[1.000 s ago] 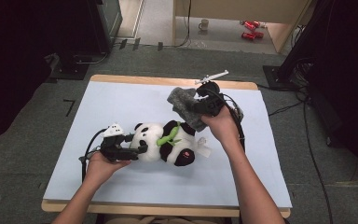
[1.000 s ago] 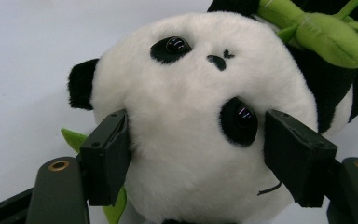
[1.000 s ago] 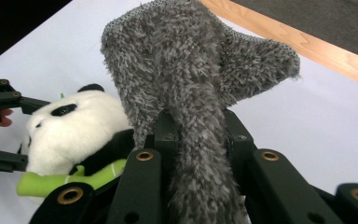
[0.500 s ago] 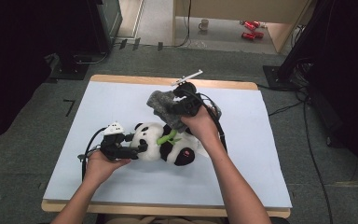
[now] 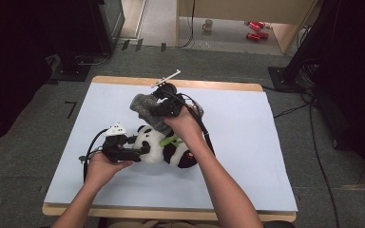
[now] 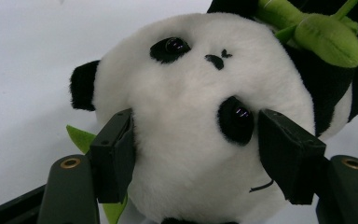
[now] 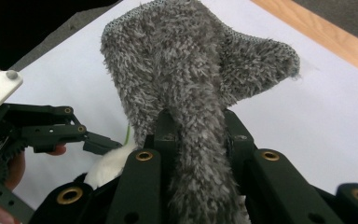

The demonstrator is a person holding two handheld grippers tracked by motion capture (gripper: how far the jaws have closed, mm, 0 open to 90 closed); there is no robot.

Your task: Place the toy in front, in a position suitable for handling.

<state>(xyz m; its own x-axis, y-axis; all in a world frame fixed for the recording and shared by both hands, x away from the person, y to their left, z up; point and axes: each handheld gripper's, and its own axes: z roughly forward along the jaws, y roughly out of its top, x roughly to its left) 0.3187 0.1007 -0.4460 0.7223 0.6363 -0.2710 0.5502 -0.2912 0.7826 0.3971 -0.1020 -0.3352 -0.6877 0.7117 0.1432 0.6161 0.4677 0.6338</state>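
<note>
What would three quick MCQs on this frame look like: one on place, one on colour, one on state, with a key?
1. Where is the panda?
A. Lying on the table between the two hands
B. On the floor
C. Standing at the table's far edge

2. What colour is the cloth?
A. Red
B. Grey
C. Yellow

3. How does the right gripper stand?
A. Open, nothing in it
B. Shut on the panda
C. Shut on the cloth

Key:
1 A: the high view shows it lying on the white table, the left gripper at its head.
2 B: the right gripper view shows shaggy grey pile.
3 C: the cloth is pinched between its jaws and stands up from them.
</note>
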